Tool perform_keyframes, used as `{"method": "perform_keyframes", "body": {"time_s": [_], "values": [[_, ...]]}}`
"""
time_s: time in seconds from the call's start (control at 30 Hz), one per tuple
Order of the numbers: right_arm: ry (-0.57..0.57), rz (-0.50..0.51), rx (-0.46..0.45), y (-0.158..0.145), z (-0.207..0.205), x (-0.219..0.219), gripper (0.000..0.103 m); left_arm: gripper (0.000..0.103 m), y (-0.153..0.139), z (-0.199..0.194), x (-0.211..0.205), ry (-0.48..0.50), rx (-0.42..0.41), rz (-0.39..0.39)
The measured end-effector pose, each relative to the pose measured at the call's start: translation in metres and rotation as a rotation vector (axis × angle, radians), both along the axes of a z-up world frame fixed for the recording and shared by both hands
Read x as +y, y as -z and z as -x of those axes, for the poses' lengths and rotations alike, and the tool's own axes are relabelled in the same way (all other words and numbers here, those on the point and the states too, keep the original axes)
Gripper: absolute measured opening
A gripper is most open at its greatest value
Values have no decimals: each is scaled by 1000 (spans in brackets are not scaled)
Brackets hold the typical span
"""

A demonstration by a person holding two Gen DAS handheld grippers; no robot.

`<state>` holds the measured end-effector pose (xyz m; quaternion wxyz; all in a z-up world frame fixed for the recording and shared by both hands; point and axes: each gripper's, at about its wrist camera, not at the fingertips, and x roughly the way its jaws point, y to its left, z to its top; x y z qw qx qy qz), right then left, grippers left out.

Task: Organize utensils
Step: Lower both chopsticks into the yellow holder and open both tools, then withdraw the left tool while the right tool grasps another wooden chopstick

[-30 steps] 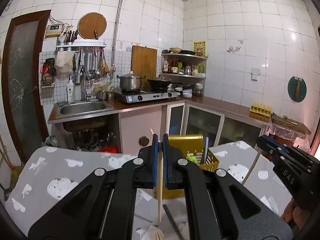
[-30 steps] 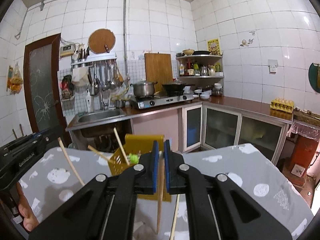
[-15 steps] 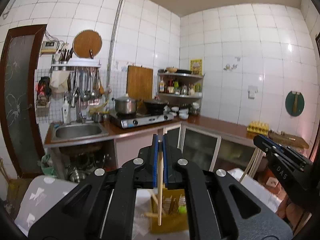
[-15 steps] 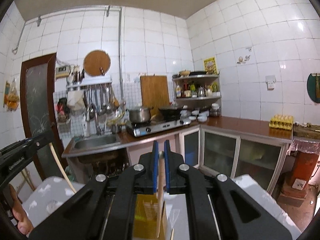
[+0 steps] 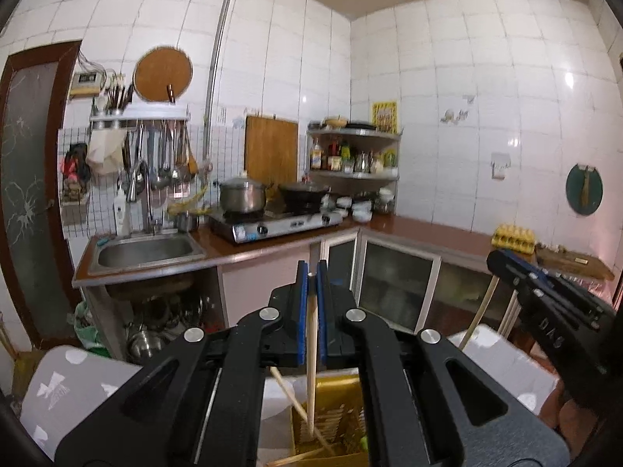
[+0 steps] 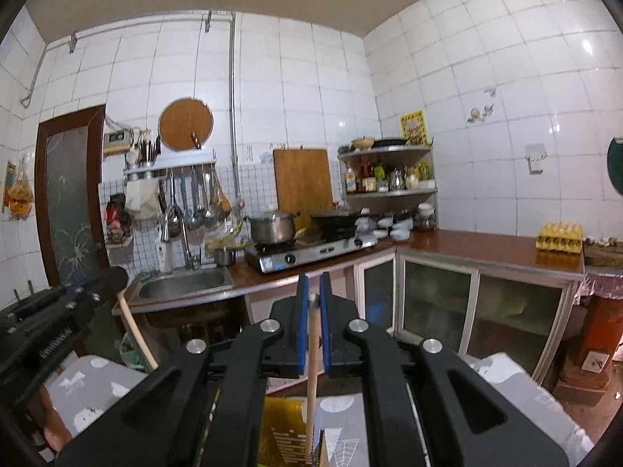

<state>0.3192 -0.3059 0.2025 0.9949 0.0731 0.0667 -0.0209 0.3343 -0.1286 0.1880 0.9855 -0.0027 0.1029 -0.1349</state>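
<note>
Two chopsticks, one in each of my grippers, hang point-down over a yellow basket (image 5: 342,389) on the patterned grey tablecloth (image 5: 78,385). My left gripper (image 5: 310,272) pinches its chopstick (image 5: 310,350) between the blue pads (image 5: 301,311), the stick near upright with its lower end down inside the basket, among other chopsticks (image 5: 300,412) that lean at angles there. My right gripper (image 6: 313,284) likewise clamps a chopstick (image 6: 310,381) by its top end, the shaft dropping to the basket's rim (image 6: 284,428) just below. From the left wrist view my right gripper shows at the right edge with its pale stick slanting down toward the cloth; from the right wrist view my left gripper appears at the left edge, its stick angled the same way. Beyond the table stands a tiled kitchen: steel sink (image 5: 146,249) and tap at left, a rack of ladles above it, a gas stove (image 5: 272,225) carrying a steel pot (image 5: 242,194) and a dark wok, a wooden cutting board (image 5: 271,151) against the wall, corner shelves of bottles, and a yellow egg tray (image 6: 560,236) on the brown counter
</note>
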Motion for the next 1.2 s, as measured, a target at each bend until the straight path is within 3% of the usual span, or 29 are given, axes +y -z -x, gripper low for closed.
{"method": "perform_keyframes", "body": {"time_s": [0.27, 0.47, 0.53, 0.6, 0.63, 0.8, 0.97, 1.2], "values": [[-50, -15, 145, 53, -26, -1, 6, 3, 54, -18, 4, -6, 109, -45], [-71, -2, 201, 64, -19, -2, 7, 5, 61, -14, 12, -20, 159, -56], [-63, 1, 209, 58, -12, -3, 12, 14, 53, -6, 20, -29, 164, -43], [-52, -9, 214, 52, -2, -5, 47, 45, 41, 6, 32, -49, 157, -19], [-44, -16, 210, 49, 7, -7, 52, 52, 36, 13, 37, -61, 149, -14], [-28, -26, 244, 49, 40, -13, 52, 77, 17, 50, 64, -107, 114, -12], [1, -52, 306, 69, 72, -19, 52, 94, 24, 86, 87, -134, 144, -17], [18, -75, 457, 131, 84, -14, 52, 97, 82, 106, 103, -138, 288, -67]]}}
